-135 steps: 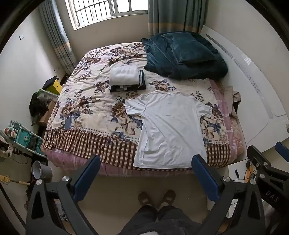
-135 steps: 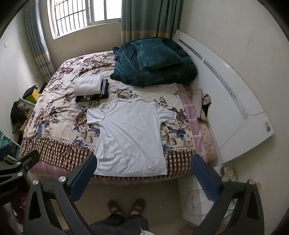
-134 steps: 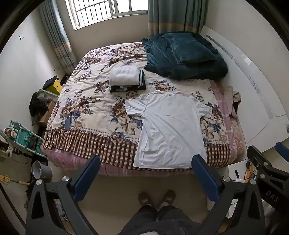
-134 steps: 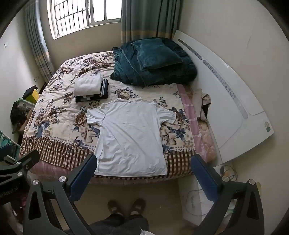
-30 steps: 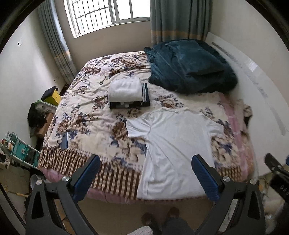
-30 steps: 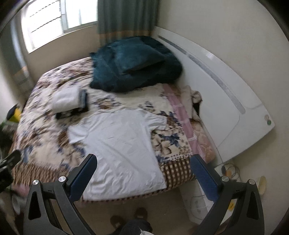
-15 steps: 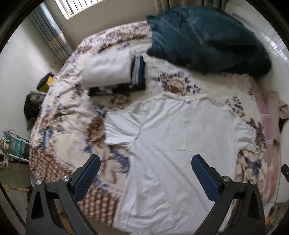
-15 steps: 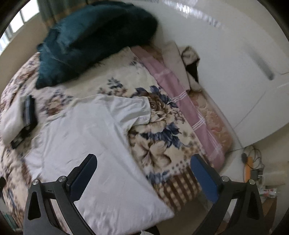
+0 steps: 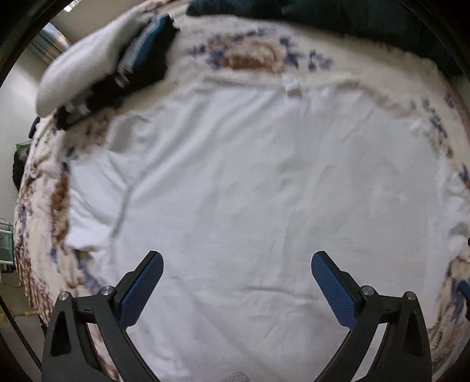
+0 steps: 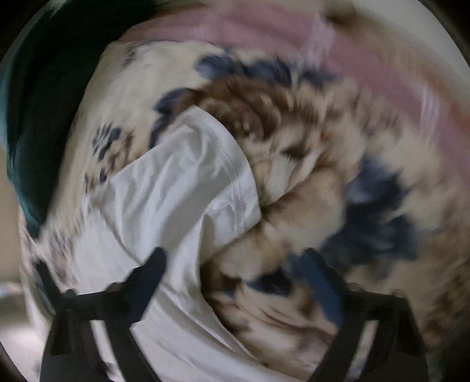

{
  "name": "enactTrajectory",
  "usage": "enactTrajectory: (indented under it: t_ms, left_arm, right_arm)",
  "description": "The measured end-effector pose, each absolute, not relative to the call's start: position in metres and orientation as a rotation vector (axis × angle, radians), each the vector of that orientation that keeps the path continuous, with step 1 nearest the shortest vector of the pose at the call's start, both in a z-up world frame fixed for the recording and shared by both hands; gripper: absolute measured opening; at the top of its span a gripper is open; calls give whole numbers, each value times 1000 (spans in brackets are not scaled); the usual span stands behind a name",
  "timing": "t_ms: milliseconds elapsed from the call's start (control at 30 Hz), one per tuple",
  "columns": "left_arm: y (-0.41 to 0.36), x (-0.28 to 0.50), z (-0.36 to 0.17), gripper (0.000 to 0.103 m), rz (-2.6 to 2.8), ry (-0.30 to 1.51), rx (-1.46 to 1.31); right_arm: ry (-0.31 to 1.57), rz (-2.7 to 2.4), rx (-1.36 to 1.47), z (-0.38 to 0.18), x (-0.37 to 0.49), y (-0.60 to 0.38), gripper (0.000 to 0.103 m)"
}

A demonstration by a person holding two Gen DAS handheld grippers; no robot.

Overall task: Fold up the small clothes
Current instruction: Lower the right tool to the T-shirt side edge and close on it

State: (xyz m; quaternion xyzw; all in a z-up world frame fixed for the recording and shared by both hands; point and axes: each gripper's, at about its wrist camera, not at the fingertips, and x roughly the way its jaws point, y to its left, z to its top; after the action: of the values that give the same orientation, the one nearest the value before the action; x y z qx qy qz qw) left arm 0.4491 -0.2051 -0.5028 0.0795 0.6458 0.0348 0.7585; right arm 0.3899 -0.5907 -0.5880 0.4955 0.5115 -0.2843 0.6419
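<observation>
A white T-shirt [image 9: 249, 182] lies flat on the floral bedspread [image 9: 252, 58], collar away from me. My left gripper [image 9: 236, 261] is open and empty, low over the middle of the shirt. In the blurred right wrist view the shirt's right sleeve [image 10: 188, 182] lies on the bedspread [image 10: 337, 182]. My right gripper [image 10: 235, 258] is open and empty, close above the sleeve's underarm edge.
A stack of folded clothes [image 9: 111, 61], white on top of dark ones, sits on the bed beyond the shirt's left shoulder. A dark teal quilt [image 9: 352, 20] is heaped at the far side; it also shows in the right wrist view [image 10: 38, 117].
Both grippers have dropped from above the bed's foot down close to the shirt. The left one closed in on the shirt's middle, the right one on the right sleeve. Both stay open.
</observation>
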Motion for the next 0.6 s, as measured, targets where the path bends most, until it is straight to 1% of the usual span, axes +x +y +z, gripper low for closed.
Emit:
enactTrajectory:
  t_ms: [33,100,133,200,267,300,367,433,533,600]
  left_arm:
    - [-205,449,-511,103,76,1424,167]
    - [-205,451,-521,103,79,1445,151]
    - [-204,452,-525,103,79,1454,138]
    - [-201,454,-527,103,81,1466,119]
    - [-198,457,-527,103,82,1469,104]
    - [-196,459,-526,103,84,1467,98]
    - [-189,463,-521,103,90,1462,87]
    - [-179,468,-513,103,100,1449,70]
    - [-162,473,-502,103,129,1424,53]
    - [-148,475,-496,103,156,1411,41]
  right_arm:
    - [1134,-651,1203,-599,387,-592,76]
    - [1032,-663,1317,-612,381,-591,76]
    - [958,-674,1366,-616,380,-592,74]
    - [857,-687,1428,-620,379,-592,57]
    - [825,-725,1456,-626,384,-592,17]
    - [826,-744,1443,-626,388,-592,10]
    - [840,-765,1348,-617,405,-588,8]
    - [864,-744,1194,-596,428,-578,7]
    - [900,-660,864,-553,471,-541,7]
    - [926,-558,604,-531,501,-494,7]
